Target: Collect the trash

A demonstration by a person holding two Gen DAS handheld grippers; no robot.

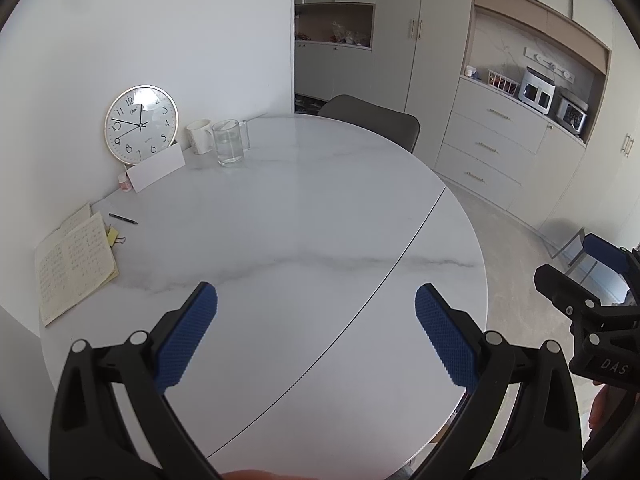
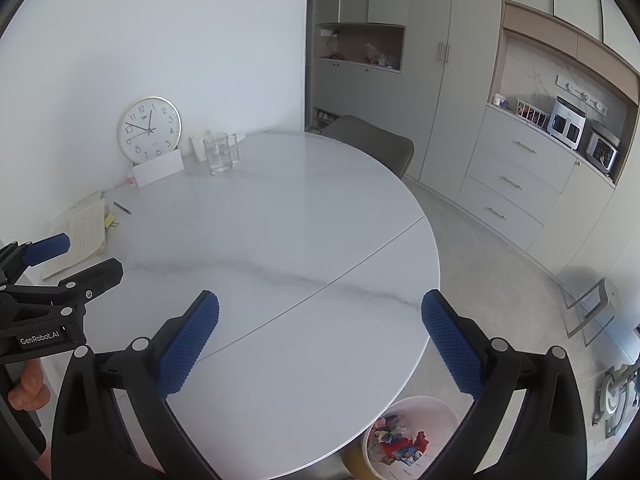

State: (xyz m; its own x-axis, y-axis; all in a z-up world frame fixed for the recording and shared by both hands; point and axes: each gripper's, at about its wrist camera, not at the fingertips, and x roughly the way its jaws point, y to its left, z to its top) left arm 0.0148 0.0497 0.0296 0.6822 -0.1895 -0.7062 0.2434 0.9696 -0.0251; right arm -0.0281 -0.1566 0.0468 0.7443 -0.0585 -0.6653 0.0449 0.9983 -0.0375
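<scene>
Left wrist view: my left gripper hangs over the near half of the round white table, jaws spread wide, nothing between the blue pads. No trash on the tabletop that I can see. Along the wall side sit a clock, a white card leaning against it, a mug, a glass pitcher, a pen and an open notebook, with yellow binder clips just beside the notebook. None of that reads as trash to me. My right gripper shows at the right edge, off the table's rim, jaws apart and empty. Right wrist view: the right gripper is wide open too, holding nothing, over the near edge of the table. The trash is down in the white bin on the floor, below the table edge: crumpled scraps, red, blue, other colours, looks like wrappers or paper. My guess is it's light, soft, crushes under the pads, not fragile, maybe a bit slick if it's foil or plastic. If another piece turns up, I'd pinch it across the thickest crumple, not a loose flap, with a firm close since there's nothing to break. The left gripper sits at the left edge of this view, also open, fingers of the holding hand visible below it.
</scene>
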